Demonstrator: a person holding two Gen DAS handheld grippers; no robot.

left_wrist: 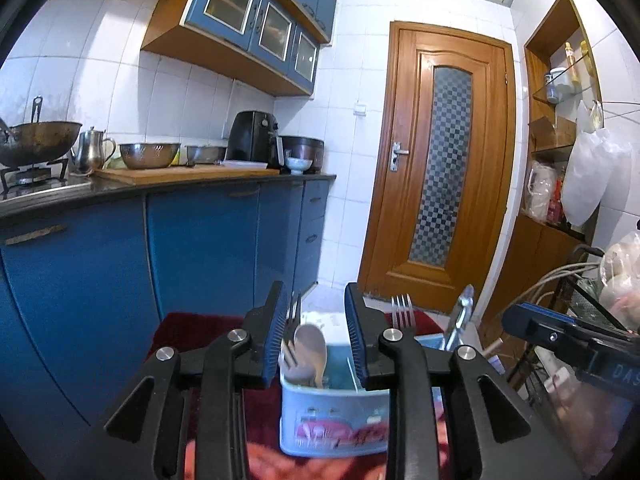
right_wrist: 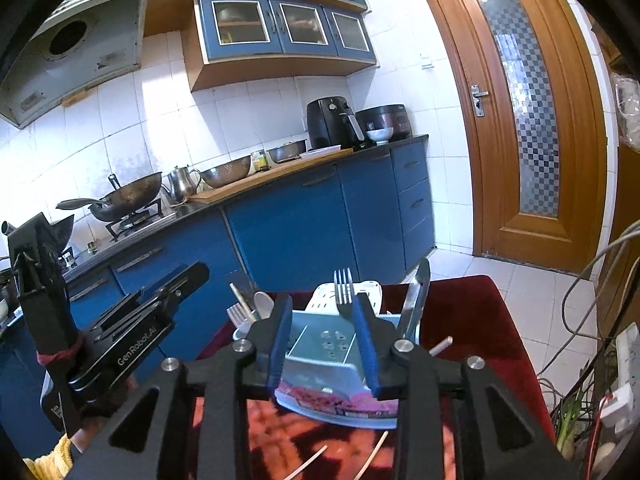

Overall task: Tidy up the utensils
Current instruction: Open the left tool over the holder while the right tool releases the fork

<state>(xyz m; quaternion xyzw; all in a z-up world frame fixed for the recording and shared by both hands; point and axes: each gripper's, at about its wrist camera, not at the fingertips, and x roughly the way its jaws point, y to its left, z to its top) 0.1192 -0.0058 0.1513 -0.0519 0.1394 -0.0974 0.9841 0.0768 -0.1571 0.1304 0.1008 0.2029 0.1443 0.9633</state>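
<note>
Both tools (left_wrist: 316,320) (right_wrist: 322,326) part-open, empty, over caddy (left_wrist: 334,424)

Each camera sits on its gripper, close above the red cloth (right_wrist: 472,312), looking forward and slightly down along the fingers across the utensil caddy (left_wrist: 332,420) toward the blue cabinets (left_wrist: 200,248); both views share caddy, counter (right_wrist: 280,172) and wooden door (left_wrist: 440,160); the right view also catches the left gripper (right_wrist: 160,300).

Utensil caddy (right_wrist: 328,384) on table (right_wrist: 480,320), before counter (right_wrist: 280,172). Spoon (left_wrist: 310,346) in left compartment, fork (right_wrist: 343,288) mid, tongs (right_wrist: 416,300) right. Loose sticks (right_wrist: 374,454) in front. Door (right_wrist: 520,112) behind right.
</note>
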